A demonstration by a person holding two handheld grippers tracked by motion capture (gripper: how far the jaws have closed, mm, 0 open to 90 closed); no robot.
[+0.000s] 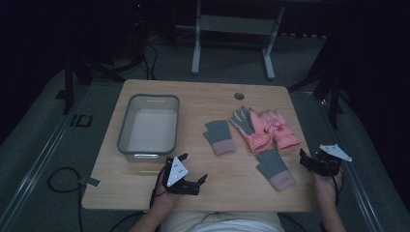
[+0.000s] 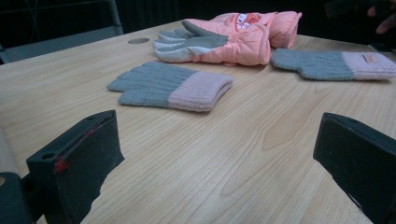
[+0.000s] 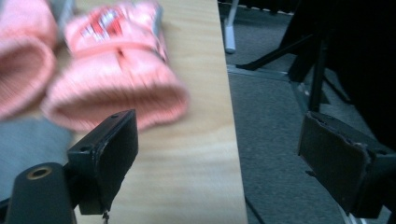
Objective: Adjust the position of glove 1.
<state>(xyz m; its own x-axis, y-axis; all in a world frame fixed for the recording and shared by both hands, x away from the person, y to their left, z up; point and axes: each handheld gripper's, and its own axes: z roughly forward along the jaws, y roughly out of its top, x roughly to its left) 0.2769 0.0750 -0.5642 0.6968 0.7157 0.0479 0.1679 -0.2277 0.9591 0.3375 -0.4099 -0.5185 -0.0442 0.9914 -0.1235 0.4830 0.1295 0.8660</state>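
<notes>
Two grey knit gloves with pink cuffs lie flat on the wooden table, one at the middle (image 1: 219, 137) (image 2: 170, 86) and one nearer the front right (image 1: 275, 169) (image 2: 334, 64). Between and behind them lie two pink padded gloves side by side, one palm-up with grey fingers (image 1: 249, 126) (image 2: 224, 42), the other (image 1: 280, 129) (image 3: 112, 70) beside it. My left gripper (image 1: 199, 184) (image 2: 215, 158) rests open near the front edge, pointing at the gloves, holding nothing. My right gripper (image 1: 303, 159) (image 3: 219, 158) is open at the table's right edge, just short of the pink cuff.
A grey plastic bin (image 1: 126, 126) stands on the left half of the table and looks to hold nothing. A round cable hole (image 1: 239, 95) sits near the far edge. The table's right edge (image 3: 233, 140) drops to grey floor, with dark stand legs (image 3: 317, 60) beyond.
</notes>
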